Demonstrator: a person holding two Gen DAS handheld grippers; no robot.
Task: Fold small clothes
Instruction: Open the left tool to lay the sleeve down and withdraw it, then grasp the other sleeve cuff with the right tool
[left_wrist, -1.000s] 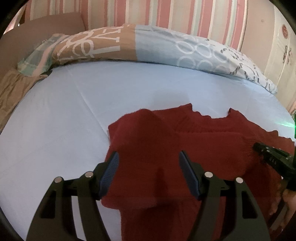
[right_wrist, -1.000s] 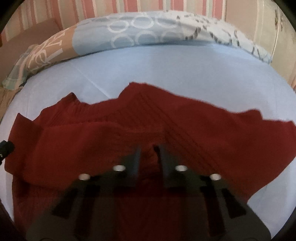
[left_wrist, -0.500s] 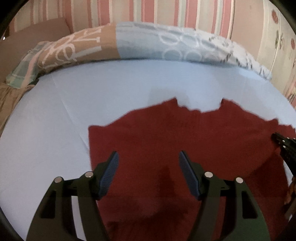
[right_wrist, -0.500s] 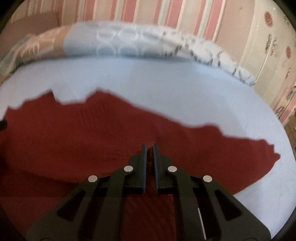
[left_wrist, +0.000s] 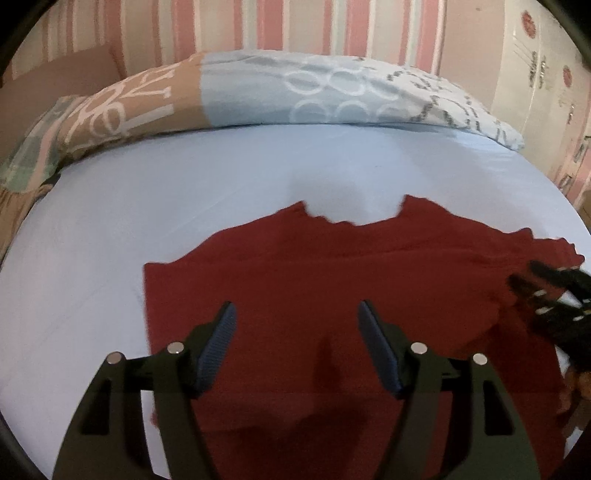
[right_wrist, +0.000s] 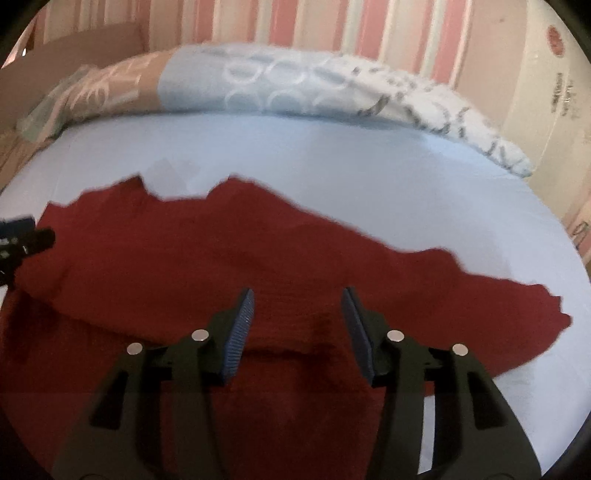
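A dark red knit garment (left_wrist: 332, 295) lies spread flat on the light blue bed sheet (left_wrist: 184, 192), its notched neckline toward the far side and one sleeve reaching out to the right (right_wrist: 498, 317). A fold line runs across the garment near the tools in the right wrist view. The left tool (left_wrist: 295, 328) hovers over the near left part of the cloth with its blue-padded fingers wide apart and nothing between them. The right tool (right_wrist: 297, 314) is likewise spread wide and holds nothing, poised above the fold.

Along the far edge of the bed lies a long patterned pillow (left_wrist: 258, 96), tan on the left with large white lettering too distorted to read, pale blue with white rings in the middle. Behind it is a pink-striped wall (left_wrist: 295, 26).

Bare sheet stretches left of the garment and between its neckline and the pillow.
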